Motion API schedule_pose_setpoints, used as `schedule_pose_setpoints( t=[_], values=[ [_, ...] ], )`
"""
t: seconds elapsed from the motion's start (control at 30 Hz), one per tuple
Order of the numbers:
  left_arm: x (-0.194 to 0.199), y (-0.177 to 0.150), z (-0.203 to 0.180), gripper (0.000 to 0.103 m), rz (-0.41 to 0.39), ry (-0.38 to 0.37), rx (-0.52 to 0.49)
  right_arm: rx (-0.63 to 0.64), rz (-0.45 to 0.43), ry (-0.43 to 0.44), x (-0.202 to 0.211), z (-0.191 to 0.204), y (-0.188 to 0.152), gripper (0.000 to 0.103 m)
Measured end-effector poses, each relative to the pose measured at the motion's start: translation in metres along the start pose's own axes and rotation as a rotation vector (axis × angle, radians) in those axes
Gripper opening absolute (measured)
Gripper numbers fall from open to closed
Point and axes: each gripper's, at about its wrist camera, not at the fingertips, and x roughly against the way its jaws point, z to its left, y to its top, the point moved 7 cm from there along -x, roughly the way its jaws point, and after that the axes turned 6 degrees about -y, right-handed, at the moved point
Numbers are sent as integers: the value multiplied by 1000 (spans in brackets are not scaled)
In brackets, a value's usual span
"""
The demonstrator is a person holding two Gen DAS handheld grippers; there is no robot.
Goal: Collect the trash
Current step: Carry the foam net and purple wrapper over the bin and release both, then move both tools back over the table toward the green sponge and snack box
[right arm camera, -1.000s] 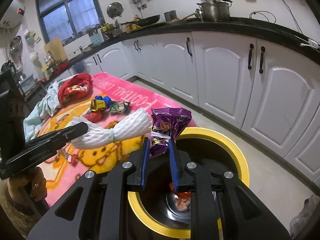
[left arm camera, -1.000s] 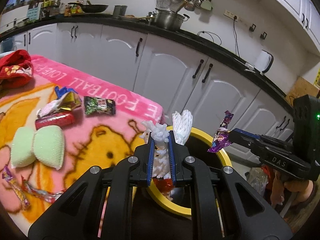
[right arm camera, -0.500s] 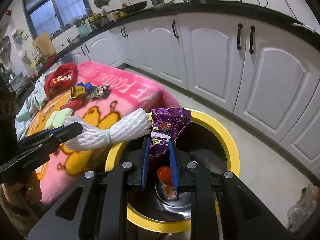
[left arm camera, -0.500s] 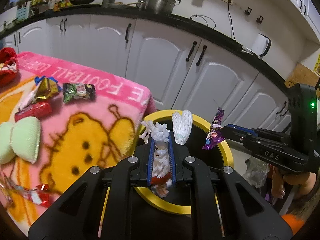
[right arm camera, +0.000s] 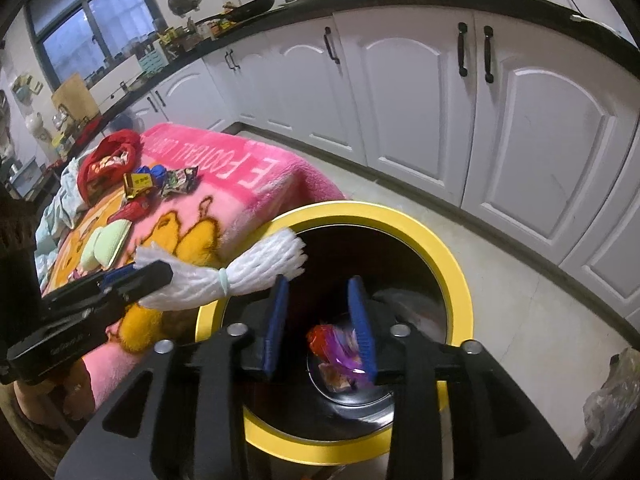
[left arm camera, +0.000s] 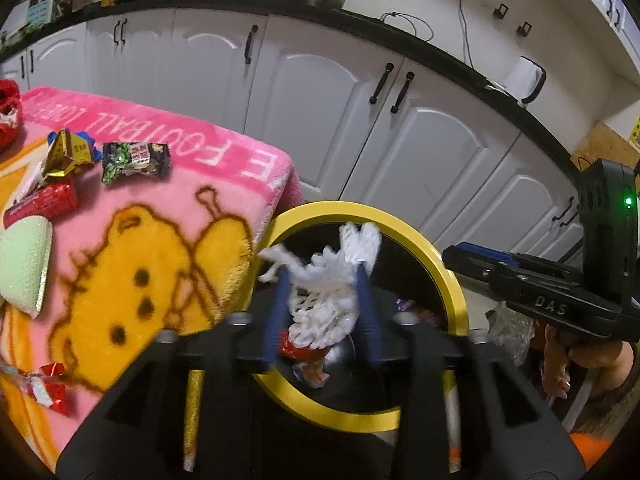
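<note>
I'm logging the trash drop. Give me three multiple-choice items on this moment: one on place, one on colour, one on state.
1. Where is the purple wrapper? A on a shelf; B inside the bin; C in a drawer.
2. What colour is the bin's rim? A yellow; B green; C white.
3. How do the right gripper's jaws stand? A shut on the wrapper; B out of view; C open.
Answers: B, it shows blurred, low inside the bin; A, the ring round the opening is yellow; C, the blue pads stand well apart.
</note>
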Motion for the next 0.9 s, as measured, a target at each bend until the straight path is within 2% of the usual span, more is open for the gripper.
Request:
schedule_pose_setpoints(
  t=[0.03, 0.1, 0.17, 0.37, 0.9],
  values=[
    [1, 0, 1, 44, -3, 3, 4, -3, -3, -5, 1, -1, 0, 37],
    [4, 0, 4, 50, -9, 6, 17, -9, -13, -9, 2, -3, 2, 39],
    [10, 0, 9, 65, -25, 14, 33, -12, -21, -11, 4, -3, 3, 40],
    [29, 3, 23, 88, -79, 49, 59, 8, -76, 1, 15, 5, 11, 46],
    [82, 12, 50, 92, -201, 137, 98, 91, -166, 68, 43, 52, 24, 61]
  ],
)
